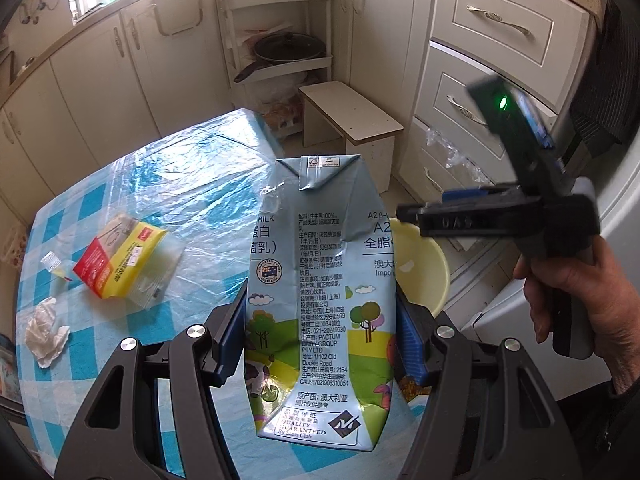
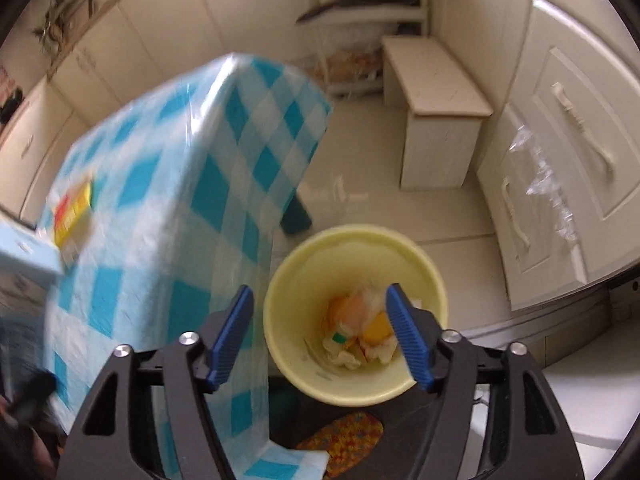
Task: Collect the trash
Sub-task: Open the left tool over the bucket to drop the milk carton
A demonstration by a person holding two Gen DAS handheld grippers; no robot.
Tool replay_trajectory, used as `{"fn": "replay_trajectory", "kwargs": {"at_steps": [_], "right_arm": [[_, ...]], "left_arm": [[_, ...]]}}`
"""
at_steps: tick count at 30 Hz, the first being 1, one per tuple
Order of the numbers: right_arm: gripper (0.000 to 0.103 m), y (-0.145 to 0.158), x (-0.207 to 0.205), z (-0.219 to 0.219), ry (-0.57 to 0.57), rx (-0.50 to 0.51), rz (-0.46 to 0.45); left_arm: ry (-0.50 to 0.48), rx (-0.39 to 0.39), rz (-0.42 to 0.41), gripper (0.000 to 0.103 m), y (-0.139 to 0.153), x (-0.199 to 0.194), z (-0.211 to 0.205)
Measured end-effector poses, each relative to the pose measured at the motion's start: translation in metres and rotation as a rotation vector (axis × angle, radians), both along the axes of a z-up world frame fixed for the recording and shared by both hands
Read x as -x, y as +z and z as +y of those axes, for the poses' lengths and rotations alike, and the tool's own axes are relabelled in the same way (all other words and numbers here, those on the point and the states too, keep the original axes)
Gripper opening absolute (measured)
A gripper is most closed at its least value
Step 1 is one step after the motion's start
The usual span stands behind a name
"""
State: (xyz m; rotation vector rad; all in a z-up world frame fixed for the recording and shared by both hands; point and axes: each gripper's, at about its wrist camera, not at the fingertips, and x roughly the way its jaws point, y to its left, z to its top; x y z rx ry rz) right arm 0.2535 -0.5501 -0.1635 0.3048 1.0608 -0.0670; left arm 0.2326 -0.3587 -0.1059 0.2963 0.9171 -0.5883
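Observation:
My left gripper (image 1: pixel 320 320) is shut on a dented light-blue milk carton (image 1: pixel 320 264), pads pressing both its sides, above the near edge of the blue checked table (image 1: pixel 120 184). On the table lie a red and yellow packet (image 1: pixel 120 264), a crumpled tissue (image 1: pixel 46 332) and a small clear plastic piece (image 1: pixel 54 264). My right gripper (image 2: pixel 320 320) stands open, with nothing between its blue pads, over a pale yellow bin (image 2: pixel 352 232) on the floor beside the table (image 2: pixel 180 208). Wrappers and tissues lie in the bin. The carton (image 2: pixel 24 252) shows at the left edge.
A hand (image 1: pixel 568 292) holds the right gripper's handle at the right. A white stool (image 2: pixel 436 92) stands beyond the bin. Drawer fronts (image 2: pixel 560 160) with a clear plastic bag run along the right. A shelf rack with a pan (image 1: pixel 288 48) stands at the back. A patterned cushion (image 2: pixel 344 436) lies below.

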Motion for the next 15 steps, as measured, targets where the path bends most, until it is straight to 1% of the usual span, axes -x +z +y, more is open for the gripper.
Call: {"fn": "replay_trajectory", "kwargs": {"at_steps": [8,15], "right_arm": [[0.071,0.036,0.010,-0.023,-0.129,-0.009,-0.153],[0.076,0.066,0.024,-0.036,-0.212,0.021,-0.290]], "left_arm": [[-0.027,-0.012,0.031,0.061,-0.015,0.003,-0.028],[-0.015,0.012,0.104,0.061,-0.033,-0.005,-0.052]]}}
